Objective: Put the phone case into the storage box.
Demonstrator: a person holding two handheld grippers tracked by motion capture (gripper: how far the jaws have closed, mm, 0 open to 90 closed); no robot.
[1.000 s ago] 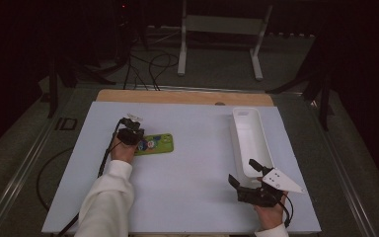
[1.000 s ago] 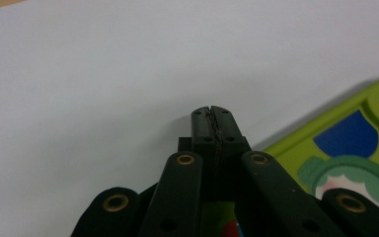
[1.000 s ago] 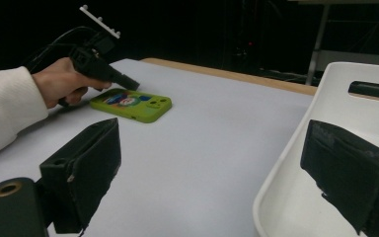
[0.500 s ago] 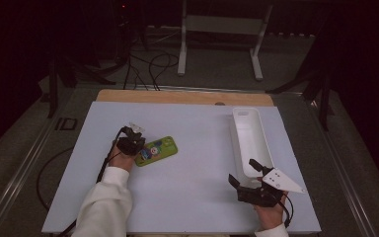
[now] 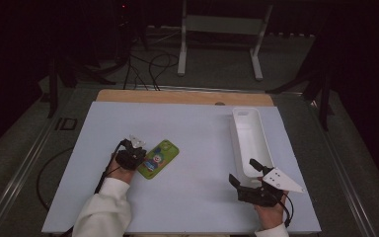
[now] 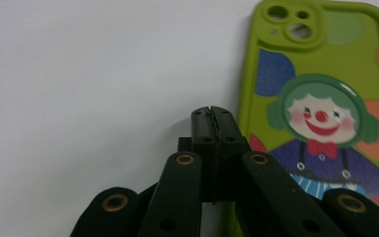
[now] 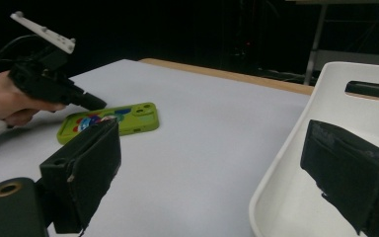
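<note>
Left gripper (image 6: 212, 116) jaws closed, empty, beside phone case (image 5: 158, 158); right gripper (image 5: 249, 177) jaws wide, empty; white tray (image 5: 249, 143) unfilled.

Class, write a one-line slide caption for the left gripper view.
Shut left gripper resting beside a green phone case with a clown picture, on a white table.
</note>
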